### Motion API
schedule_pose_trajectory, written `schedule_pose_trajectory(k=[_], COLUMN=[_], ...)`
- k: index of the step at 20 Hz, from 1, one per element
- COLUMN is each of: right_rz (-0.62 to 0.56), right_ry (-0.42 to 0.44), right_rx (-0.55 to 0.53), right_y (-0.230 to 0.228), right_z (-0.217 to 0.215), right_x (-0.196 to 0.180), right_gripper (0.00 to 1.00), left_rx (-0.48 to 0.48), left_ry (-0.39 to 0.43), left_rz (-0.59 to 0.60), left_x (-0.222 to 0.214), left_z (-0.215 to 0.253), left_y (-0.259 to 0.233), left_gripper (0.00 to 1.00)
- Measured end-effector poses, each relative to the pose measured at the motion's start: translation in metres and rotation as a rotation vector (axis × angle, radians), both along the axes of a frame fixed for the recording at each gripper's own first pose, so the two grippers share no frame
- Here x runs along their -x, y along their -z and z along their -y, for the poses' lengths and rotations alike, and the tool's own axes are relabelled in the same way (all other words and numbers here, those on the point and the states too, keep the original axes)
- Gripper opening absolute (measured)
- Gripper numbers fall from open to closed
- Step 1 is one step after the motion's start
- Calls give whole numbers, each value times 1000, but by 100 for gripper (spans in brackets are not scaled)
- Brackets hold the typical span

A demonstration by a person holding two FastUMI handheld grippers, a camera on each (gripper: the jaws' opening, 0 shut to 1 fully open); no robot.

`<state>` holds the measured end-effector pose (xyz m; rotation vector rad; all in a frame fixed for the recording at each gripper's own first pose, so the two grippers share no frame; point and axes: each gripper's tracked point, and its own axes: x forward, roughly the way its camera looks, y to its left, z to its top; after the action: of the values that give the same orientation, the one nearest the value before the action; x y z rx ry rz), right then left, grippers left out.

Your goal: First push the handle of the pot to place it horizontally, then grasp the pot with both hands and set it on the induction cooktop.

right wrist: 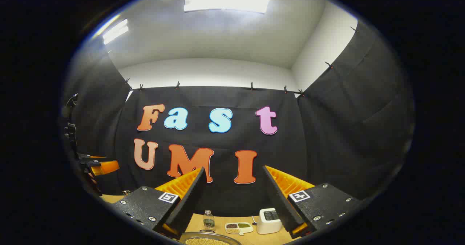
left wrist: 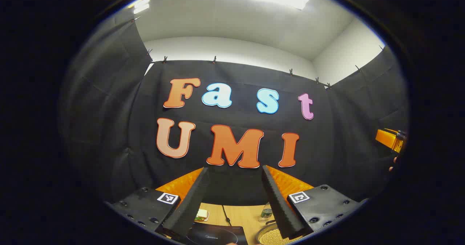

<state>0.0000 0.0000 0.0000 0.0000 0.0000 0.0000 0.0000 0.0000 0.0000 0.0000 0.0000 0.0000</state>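
Note:
The pot [left wrist: 275, 236], a metal pan holding pale beans, peeks in at the bottom of the left gripper view, just under my left gripper's right finger. Left of it lies the black induction cooktop [left wrist: 215, 234] on the wooden table [left wrist: 243, 219]. My left gripper [left wrist: 235, 169] is held high, open, with nothing between its fingers. In the right gripper view the pot's rim and beans [right wrist: 206, 240] sit at the bottom edge, below my open, unladen right gripper [right wrist: 234, 169]. The left gripper [right wrist: 100, 167] appears far left there; the right gripper [left wrist: 394, 139] appears far right in the left gripper view.
A small clear bottle [right wrist: 208, 219] stands behind the pot. A white divided dish of grains [right wrist: 238, 227] and a white appliance [right wrist: 269, 220] sit to its right. A small sponge-like block [left wrist: 201, 214] and a cable [left wrist: 227, 219] lie behind the cooktop.

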Motion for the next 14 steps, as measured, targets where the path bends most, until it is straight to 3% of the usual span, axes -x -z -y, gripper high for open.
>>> schedule_pose_trajectory(k=[2, 9, 12, 14], right_rz=[17, -2, -3, -6], right_ry=[14, 17, 19, 10], right_rx=[32, 44, 46, 47], right_y=[-4, 0, -1, -2], right_z=[-1, -9, -10, -12], right_x=[-2, -4, -6, -7], right_gripper=[98, 95, 95, 95], left_rx=[9, 25, 95, 122], left_ry=[-20, -33, 36, 37], left_rz=[1, 44, 8, -8], left_x=[0, 4, 2, -3], left_z=[-5, -16, -5, -13], left_y=[-2, -17, -15, -18], left_gripper=[95, 94, 94, 96])
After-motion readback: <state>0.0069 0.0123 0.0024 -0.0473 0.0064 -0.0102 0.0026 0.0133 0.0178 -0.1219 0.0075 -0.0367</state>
